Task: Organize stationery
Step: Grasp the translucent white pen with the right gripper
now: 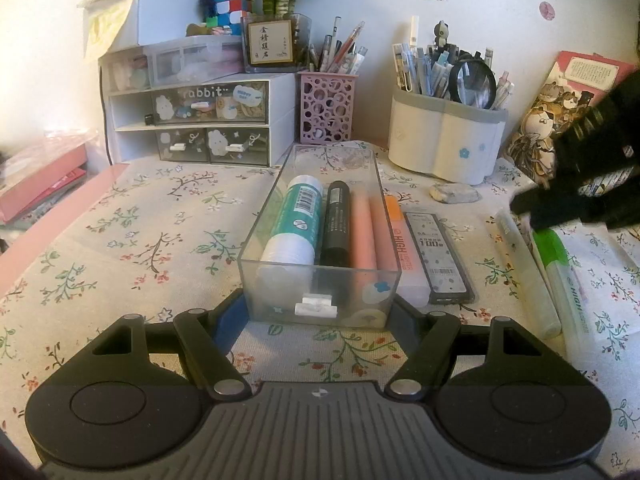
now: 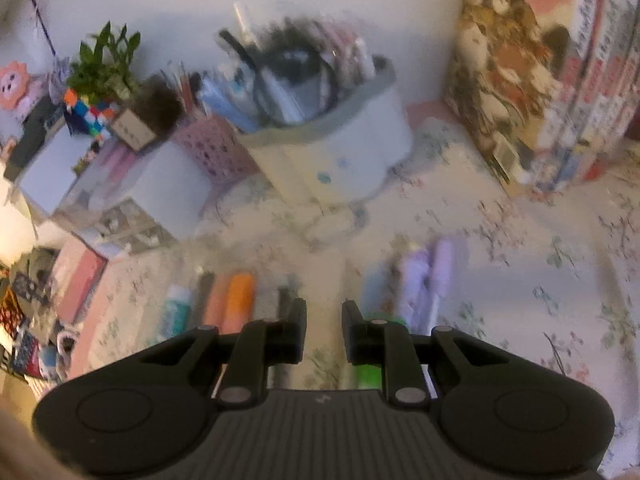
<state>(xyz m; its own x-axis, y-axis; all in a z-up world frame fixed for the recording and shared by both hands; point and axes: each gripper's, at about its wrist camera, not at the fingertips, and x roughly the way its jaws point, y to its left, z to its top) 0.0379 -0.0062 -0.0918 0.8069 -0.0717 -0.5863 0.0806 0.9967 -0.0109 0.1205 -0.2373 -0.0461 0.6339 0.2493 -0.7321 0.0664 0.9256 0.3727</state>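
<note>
A clear plastic box (image 1: 280,200) lies lengthwise on the floral cloth. In it lie a teal glue stick (image 1: 296,216), a black marker (image 1: 336,220) and two salmon highlighters (image 1: 368,232). My left gripper (image 1: 320,308) is shut on the box's near end, one finger on each side wall. An orange highlighter (image 1: 404,248) and a lead refill case (image 1: 440,256) lie beside the box on the right. My right gripper (image 2: 324,312) hovers, blurred, with jaws nearly together and nothing between them. Under it is a green highlighter (image 2: 368,376), with purple pens (image 2: 428,276) beyond.
At the back stand a white drawer unit (image 1: 192,120), a pink perforated pen cup (image 1: 326,108) and a white pen holder (image 1: 444,140). Books (image 1: 560,100) lean at the right. A pale pen (image 1: 524,272) and a small stone-like lump (image 1: 454,193) lie on the cloth.
</note>
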